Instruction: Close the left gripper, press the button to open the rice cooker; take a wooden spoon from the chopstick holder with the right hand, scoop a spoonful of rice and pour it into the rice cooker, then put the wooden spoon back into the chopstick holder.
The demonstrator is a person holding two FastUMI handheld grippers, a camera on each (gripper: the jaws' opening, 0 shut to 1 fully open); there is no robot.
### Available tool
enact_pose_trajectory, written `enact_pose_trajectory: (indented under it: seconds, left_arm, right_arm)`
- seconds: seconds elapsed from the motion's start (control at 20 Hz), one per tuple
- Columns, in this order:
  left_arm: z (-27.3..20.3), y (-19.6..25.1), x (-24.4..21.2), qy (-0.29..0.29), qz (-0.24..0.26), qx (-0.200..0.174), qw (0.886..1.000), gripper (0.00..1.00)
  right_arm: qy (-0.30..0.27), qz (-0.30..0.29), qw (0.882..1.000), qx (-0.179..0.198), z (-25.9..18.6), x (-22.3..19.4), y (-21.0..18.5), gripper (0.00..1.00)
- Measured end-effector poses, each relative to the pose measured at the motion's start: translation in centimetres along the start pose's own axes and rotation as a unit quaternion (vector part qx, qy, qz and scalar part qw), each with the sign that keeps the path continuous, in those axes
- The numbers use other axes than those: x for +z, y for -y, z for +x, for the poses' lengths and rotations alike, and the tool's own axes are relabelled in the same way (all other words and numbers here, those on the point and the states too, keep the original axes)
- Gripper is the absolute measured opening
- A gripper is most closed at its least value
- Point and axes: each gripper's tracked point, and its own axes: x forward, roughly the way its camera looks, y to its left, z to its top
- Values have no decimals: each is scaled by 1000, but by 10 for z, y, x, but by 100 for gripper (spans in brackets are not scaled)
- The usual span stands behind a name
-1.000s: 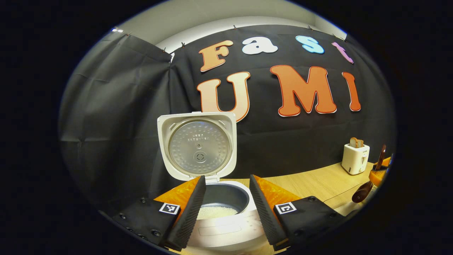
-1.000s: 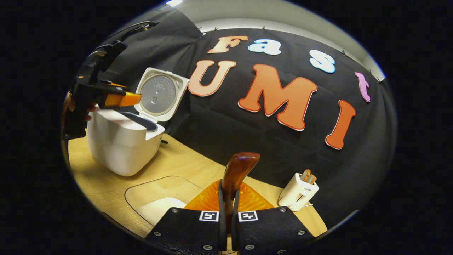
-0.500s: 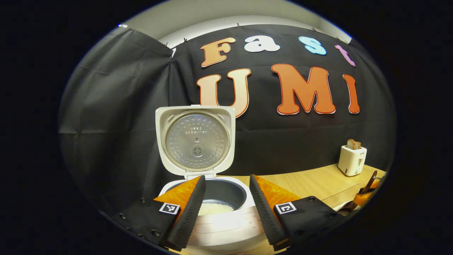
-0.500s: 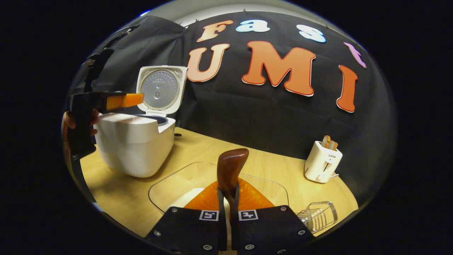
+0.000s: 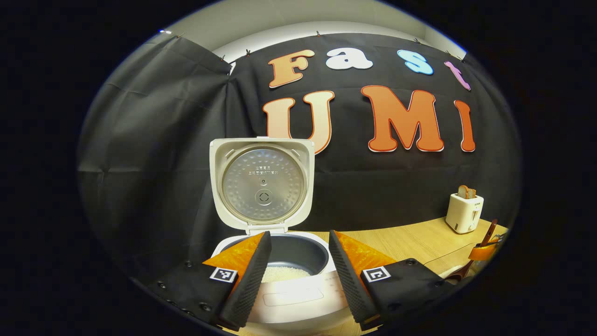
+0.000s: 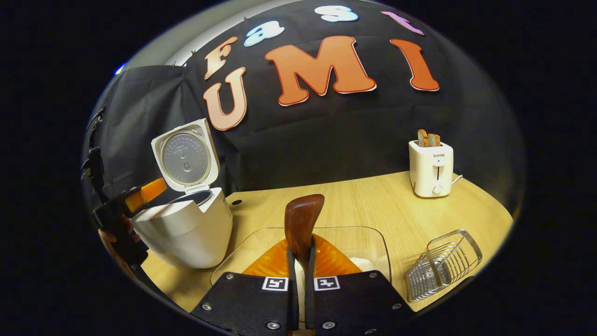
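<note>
In the left gripper view, the left hand-held gripper (image 5: 298,275) hangs just in front of the cooker (image 5: 289,298) with its jaws wide apart and nothing between them. The cooker's lid (image 5: 262,184) stands upright behind the pot, so the button step looks done, and a thin layer of rice (image 5: 285,274) lies in the pot. Well to the right of the cooker, at the edge of this view, the spoon (image 5: 487,233) shows in the other hand-held gripper, with the toaster (image 5: 464,212) behind it on the desk (image 5: 410,240). In the right gripper view, the right hand-held gripper (image 6: 298,275) is clamped tight on the spoon's handle (image 6: 302,224), which sticks up and forward between the fingers; the bowl end is hidden below. A clear tray (image 6: 368,242) holding rice lies right of the cooker (image 6: 186,228), directly under the spoon, and the wire holder (image 6: 443,263) stands farther right. The spoon is likely light, stiff and smooth, so a firm hold on the mid-handle suits it; loose grains would spill if the bowl tips.
</note>
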Motion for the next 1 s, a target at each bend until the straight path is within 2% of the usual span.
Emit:
enact_pose_trajectory:
  seconds: [0.25, 0.5, 0.65, 0.9, 1.0]
  left_arm:
    - [-1, -4, -2, 0, -2, 1, 1000, 83]
    - [0, -9, -4, -3, -3, 7, 1000, 83]
    - [-1, -11, -2, -1, -4, 8, 1000, 83]
    - [-3, -14, -2, 1, -4, 12, 1000, 83]
    - [-4, -17, 0, 2, -4, 16, 1000, 83]
  right_arm:
    - [-25, 112, 993, 27, 11, -3, 1, 6]
    - [-29, 184, 982, 29, 16, -6, 1, 6]
    - [-41, 251, 966, 34, 20, -10, 1, 6]
    - [-51, 359, 931, 46, 25, -9, -5, 6]
    - [-49, 375, 925, 42, 26, -9, -3, 5]
